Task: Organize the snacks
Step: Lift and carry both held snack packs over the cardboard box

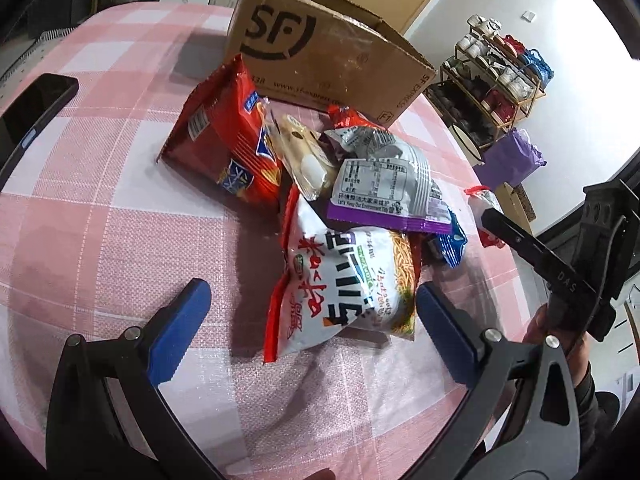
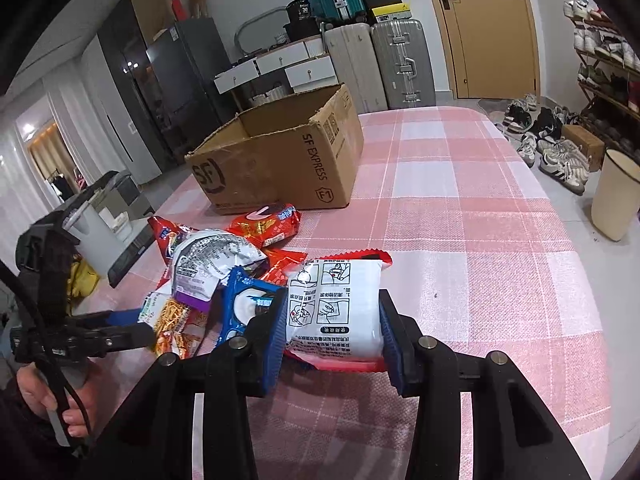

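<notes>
A pile of snack packets lies on the pink checked table (image 1: 100, 208) in front of an open cardboard SF box (image 1: 320, 40), which also shows in the right wrist view (image 2: 280, 160). My left gripper (image 1: 312, 320) is open, its blue pads either side of a white and red noodle-snack bag (image 1: 340, 284). A red bag (image 1: 236, 140) and a silver and purple bag (image 1: 384, 184) lie behind it. My right gripper (image 2: 332, 336) is shut on a white packet with red edges (image 2: 336, 312), held just above the table. A blue packet (image 2: 244, 304) lies to its left.
A black phone (image 1: 36, 108) lies at the table's left edge. Shoe racks (image 2: 604, 64), shoes and a cream bin (image 2: 616, 196) stand on the floor to the right. Suitcases (image 2: 396, 60) and drawers stand behind the box.
</notes>
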